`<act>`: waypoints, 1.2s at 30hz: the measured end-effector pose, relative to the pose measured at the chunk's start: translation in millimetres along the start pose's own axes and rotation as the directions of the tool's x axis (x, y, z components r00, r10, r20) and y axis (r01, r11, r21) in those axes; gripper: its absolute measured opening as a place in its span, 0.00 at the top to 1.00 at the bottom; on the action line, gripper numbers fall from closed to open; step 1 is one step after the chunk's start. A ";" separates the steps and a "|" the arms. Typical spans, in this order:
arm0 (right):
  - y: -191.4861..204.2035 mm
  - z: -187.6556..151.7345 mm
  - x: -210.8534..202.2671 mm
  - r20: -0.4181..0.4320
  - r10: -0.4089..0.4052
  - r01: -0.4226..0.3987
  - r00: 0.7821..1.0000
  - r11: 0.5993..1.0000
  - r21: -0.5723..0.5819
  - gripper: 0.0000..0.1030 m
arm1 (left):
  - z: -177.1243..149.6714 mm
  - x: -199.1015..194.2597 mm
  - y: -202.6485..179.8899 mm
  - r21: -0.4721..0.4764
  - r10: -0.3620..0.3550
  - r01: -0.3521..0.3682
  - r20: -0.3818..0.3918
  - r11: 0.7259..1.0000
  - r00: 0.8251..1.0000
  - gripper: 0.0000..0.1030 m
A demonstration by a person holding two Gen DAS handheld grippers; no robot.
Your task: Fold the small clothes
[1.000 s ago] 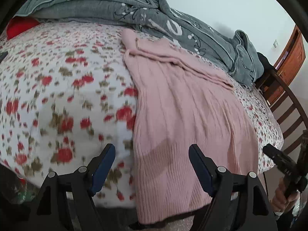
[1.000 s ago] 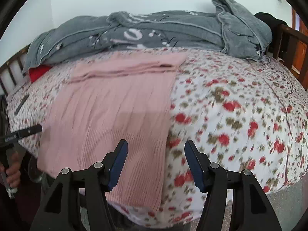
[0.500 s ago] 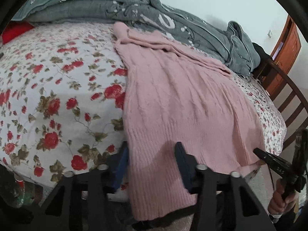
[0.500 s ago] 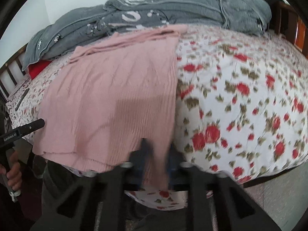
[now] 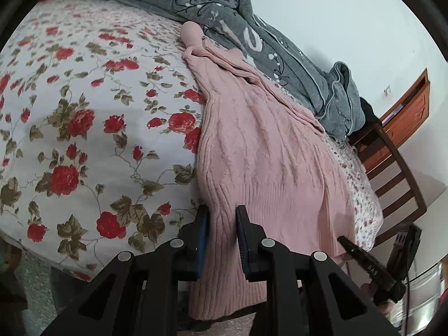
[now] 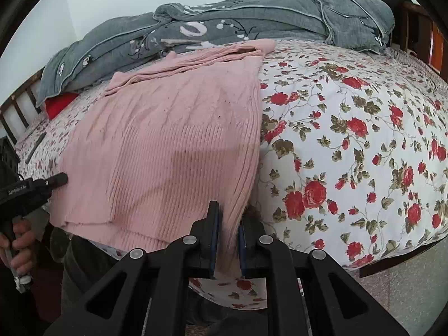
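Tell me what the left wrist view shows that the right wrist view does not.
Only the left wrist view shows the left gripper, its jaws closing on the sweater's hem, and the wooden cabinet. Only the right wrist view shows the right gripper shut on the hem's other corner, and the red item under the blanket. Both show the pink sweater, the floral bedsheet and the grey blanket.

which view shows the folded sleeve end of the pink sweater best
The right wrist view: the pink sweater lies broad and nearly square-on, its folded sleeve clear along the far edge by the grey quilt. The left wrist view shows it foreshortened, the sleeve bunched into a narrow ridge.
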State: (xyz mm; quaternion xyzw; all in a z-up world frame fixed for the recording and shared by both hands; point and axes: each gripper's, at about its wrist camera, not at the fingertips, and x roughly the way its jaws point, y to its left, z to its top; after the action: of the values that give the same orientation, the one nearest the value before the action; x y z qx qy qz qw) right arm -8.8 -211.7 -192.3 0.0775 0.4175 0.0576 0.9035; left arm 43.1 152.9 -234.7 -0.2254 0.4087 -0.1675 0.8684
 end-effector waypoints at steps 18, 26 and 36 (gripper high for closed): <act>8.1 -1.5 0.7 0.004 -0.045 0.045 0.999 0.999 -0.016 0.92 | -4.4 2.5 -21.4 0.123 0.122 -0.126 0.037 0.984 0.992 0.88; 9.6 -3.1 1.4 0.030 -0.047 0.048 0.998 0.999 -0.019 0.91 | -5.3 3.7 -29.2 0.159 0.157 -0.163 0.054 0.974 0.986 0.88; 5.6 -4.8 1.7 0.032 -0.027 0.027 0.999 1.000 0.002 0.91 | -5.3 2.7 -27.9 0.165 0.154 -0.162 0.058 0.973 0.986 0.88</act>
State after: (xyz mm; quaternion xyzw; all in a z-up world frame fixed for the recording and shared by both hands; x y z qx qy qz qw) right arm -11.6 -205.4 -195.6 0.0735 0.4041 0.0438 0.9107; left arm 37.6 126.8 -224.7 -0.1213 0.3900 -0.1269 0.9039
